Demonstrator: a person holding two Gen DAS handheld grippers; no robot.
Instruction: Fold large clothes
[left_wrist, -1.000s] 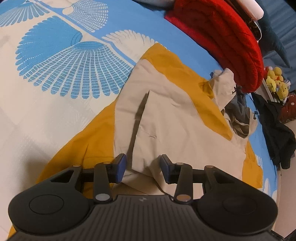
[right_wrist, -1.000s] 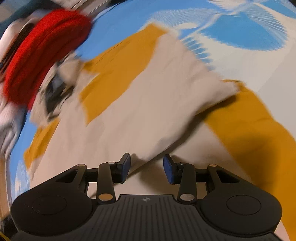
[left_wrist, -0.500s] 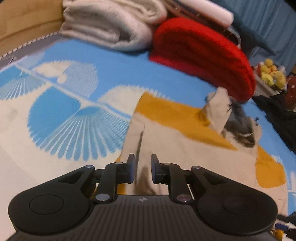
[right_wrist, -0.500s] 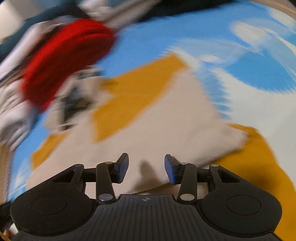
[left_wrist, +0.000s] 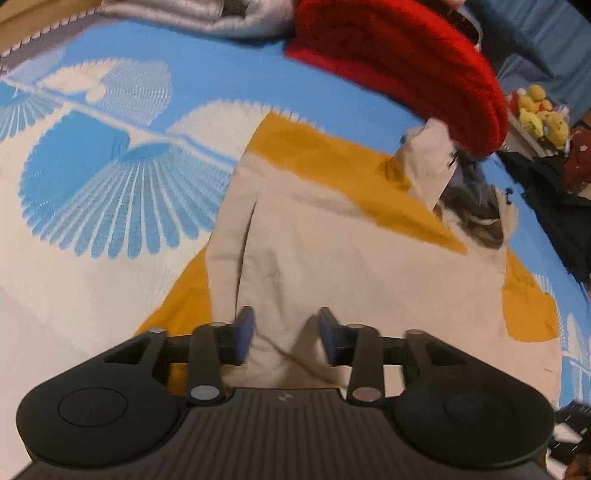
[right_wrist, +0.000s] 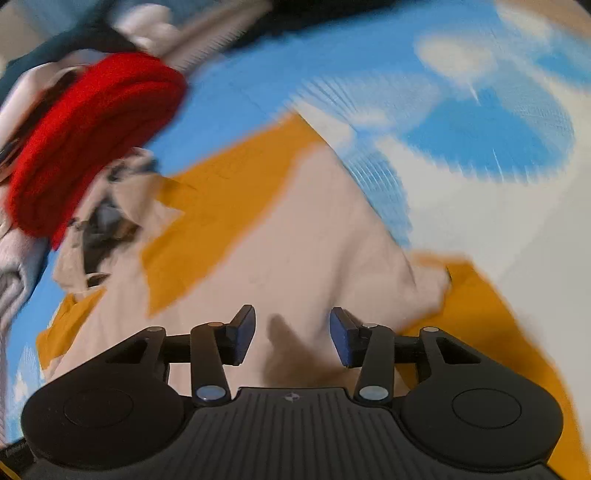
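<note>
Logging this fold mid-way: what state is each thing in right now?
jacket: spread on the bed, sleeve folded in across the body, not gripped.
left gripper: jaws open over the jacket hem.
right gripper: jaws open over the jacket, empty.
red knit: folded, beside the hood.
bedspread: flat under the jacket.

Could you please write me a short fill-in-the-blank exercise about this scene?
1. The jacket on the bed is beige and ____.
2. The folded knit blanket beyond the jacket's hood is ____.
3. The left gripper has its fingers ____, with nothing clamped between them.
4. The bedspread has a fan pattern in white and ____.

Missing words: yellow; red; open; blue
</note>
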